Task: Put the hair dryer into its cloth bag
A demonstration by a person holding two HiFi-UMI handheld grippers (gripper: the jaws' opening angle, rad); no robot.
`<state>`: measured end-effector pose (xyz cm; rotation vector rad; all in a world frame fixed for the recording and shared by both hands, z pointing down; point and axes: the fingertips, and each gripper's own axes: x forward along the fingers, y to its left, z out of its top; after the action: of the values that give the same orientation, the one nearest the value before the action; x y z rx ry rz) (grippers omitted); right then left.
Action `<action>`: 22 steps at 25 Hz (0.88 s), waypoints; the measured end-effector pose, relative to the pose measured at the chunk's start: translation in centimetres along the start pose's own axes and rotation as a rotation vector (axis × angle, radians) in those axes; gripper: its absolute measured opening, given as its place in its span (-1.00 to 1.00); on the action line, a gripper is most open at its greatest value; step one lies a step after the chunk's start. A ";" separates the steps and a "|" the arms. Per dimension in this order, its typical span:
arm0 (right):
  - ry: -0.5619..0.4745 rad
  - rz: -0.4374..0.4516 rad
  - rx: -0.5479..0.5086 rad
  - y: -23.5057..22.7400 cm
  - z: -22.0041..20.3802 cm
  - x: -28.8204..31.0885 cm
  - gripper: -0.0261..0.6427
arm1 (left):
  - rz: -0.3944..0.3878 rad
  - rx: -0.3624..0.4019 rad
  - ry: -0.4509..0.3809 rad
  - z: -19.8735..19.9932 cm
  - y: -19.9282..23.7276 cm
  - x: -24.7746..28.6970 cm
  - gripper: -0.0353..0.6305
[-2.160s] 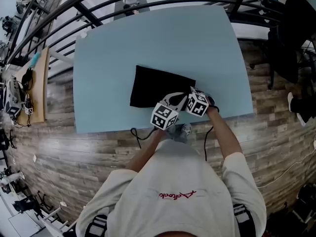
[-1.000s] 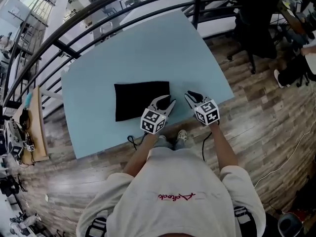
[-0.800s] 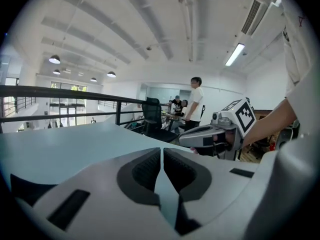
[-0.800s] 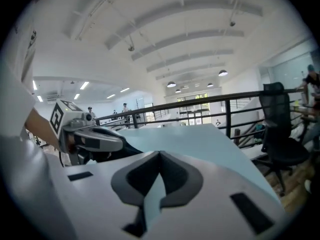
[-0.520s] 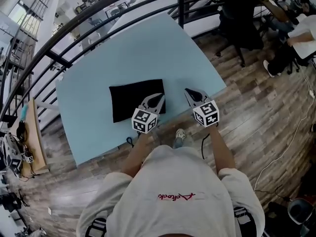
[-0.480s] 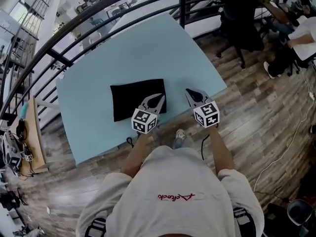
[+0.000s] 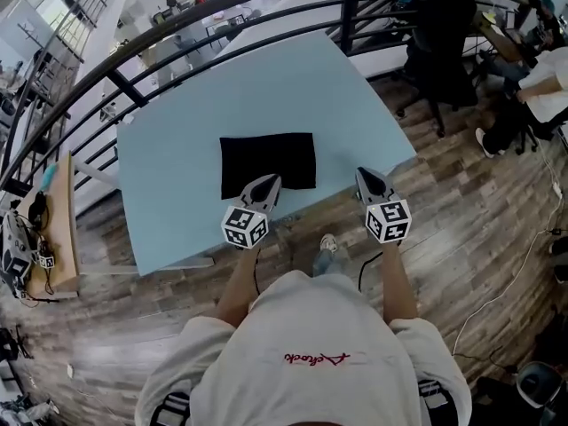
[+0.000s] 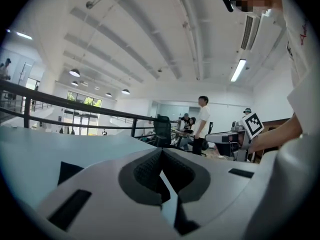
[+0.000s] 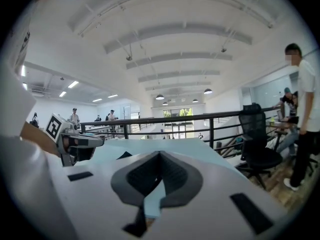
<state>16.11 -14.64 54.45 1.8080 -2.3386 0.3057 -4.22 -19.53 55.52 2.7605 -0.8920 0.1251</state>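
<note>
Near the table's [image 7: 177, 149] front edge, about midway along it, the black cloth bag [image 7: 267, 163] lies flat with its long sides parallel to that edge. Whether the hair dryer is inside cannot be told; no view shows it.

The left gripper [image 7: 269, 183] is held at the front edge, and its tip overlaps the bag's near hem in the head view; contact cannot be made out. In the left gripper view its jaws are pressed together with nothing between them [image 8: 161, 156]. Its marker cube [image 7: 244, 226] hangs out past the table edge, above the floor [image 7: 461, 211].

The right gripper [image 7: 365, 176] is near the table's front right corner, well apart from the bag. Its jaws are also closed on nothing [image 9: 160, 156], and its marker cube [image 7: 388, 221] likewise sits over the wooden floor.

Beyond the far edge of the table runs a dark metal railing [image 7: 133, 51]. A black office chair [image 7: 439, 34] stands off the far right corner. Several people [image 8: 202, 124] stand in the background of the left gripper view.
</note>
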 end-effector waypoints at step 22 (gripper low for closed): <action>-0.002 -0.219 0.031 5.4 -4.2 -16.5 -0.88 | 0.064 -0.052 -0.076 -3.6 -4.1 -16.3 -0.87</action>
<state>15.02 3.20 53.89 2.0556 -2.1215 0.3104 -15.06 -6.21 55.67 2.7054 -0.9884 0.0076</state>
